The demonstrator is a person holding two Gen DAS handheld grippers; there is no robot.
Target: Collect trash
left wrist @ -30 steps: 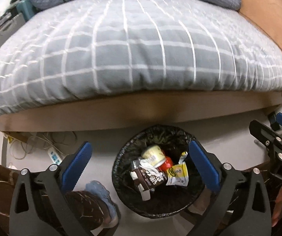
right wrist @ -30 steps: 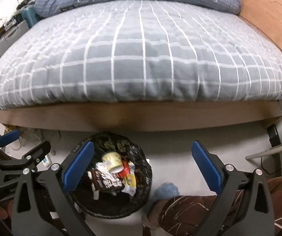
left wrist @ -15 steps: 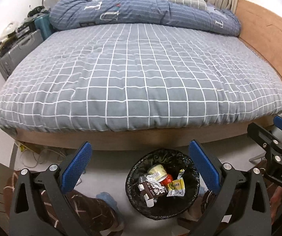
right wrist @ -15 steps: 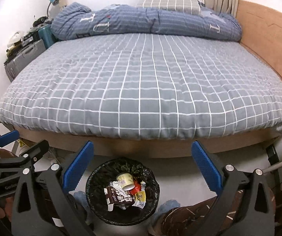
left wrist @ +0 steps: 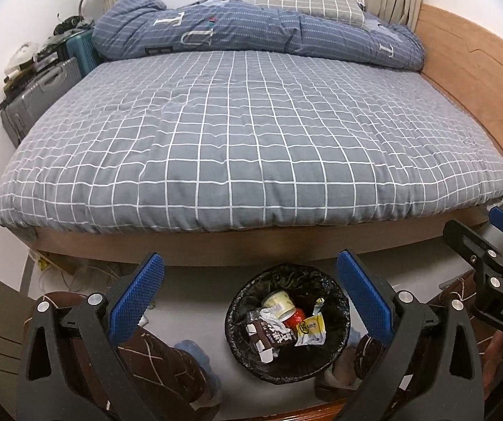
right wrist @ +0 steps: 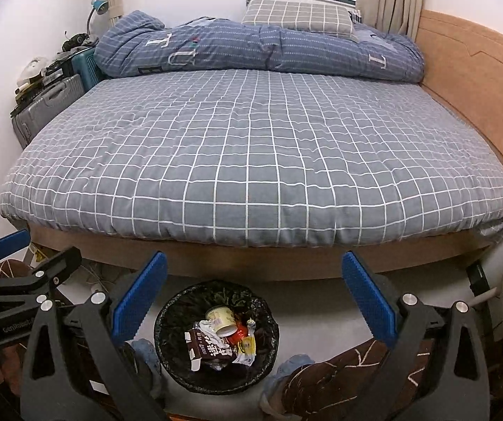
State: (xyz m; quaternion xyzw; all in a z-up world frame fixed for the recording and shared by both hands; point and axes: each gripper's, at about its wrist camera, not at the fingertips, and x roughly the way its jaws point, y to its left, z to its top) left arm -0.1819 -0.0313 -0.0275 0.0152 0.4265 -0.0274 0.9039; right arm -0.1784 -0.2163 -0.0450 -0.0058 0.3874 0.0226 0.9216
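Left wrist view: my left gripper (left wrist: 249, 296) hangs wide open and empty, the bin (left wrist: 288, 368) just below its right finger. Inside, a brown carton (left wrist: 267, 336) lies flat, long axis running left to right, beside a cup (left wrist: 279, 303) tipped on its side. My right gripper (right wrist: 253, 296) also gapes, holding nothing. Bare floor (right wrist: 314, 298) ahead, then the bed edge (right wrist: 251, 259).
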